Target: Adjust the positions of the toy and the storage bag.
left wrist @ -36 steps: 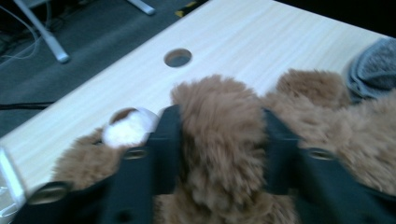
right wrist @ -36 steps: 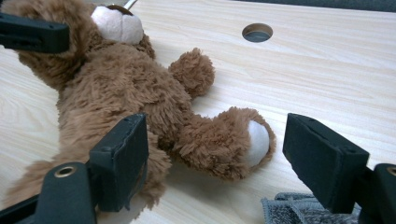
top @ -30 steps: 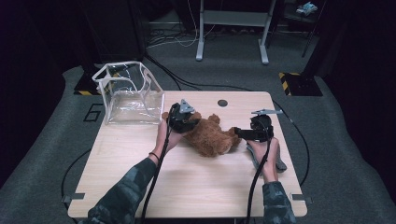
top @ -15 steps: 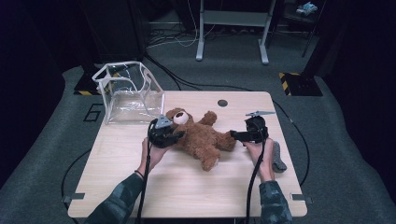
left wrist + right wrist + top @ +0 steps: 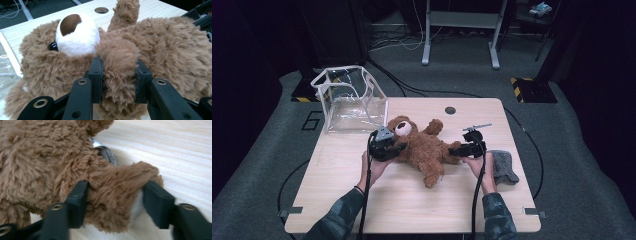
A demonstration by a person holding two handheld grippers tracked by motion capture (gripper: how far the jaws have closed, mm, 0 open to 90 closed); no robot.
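Left gripper [image 5: 119, 80] pinches one furry arm of the teddy bear [image 5: 419, 147]; in the left gripper view both black jaws press into the plush just below the white muzzle. Right gripper [image 5: 115, 202] brackets a leg of the bear: its jaws have just been closing, the left jaw sunk in the fur, the right jaw at the edge of the plush with a pale gap showing, so a firm pinch is not confirmed.

Bear lies on its back at centre of the high view, on the wooden table [image 5: 412, 210], head toward the upper left, near the clear plastic box [image 5: 349, 102] that stands at the table's upper-left corner. Grey cloth [image 5: 503, 166] sits at right, beside the right hand [image 5: 482, 167].

Judgement: step in hand is securing a two-point hold on the bear, likely ahead of a lift toward the box. Next move calls for the right jaws to finish closing on the leg, then both hands rising together so the soft body does not sag or slip out.
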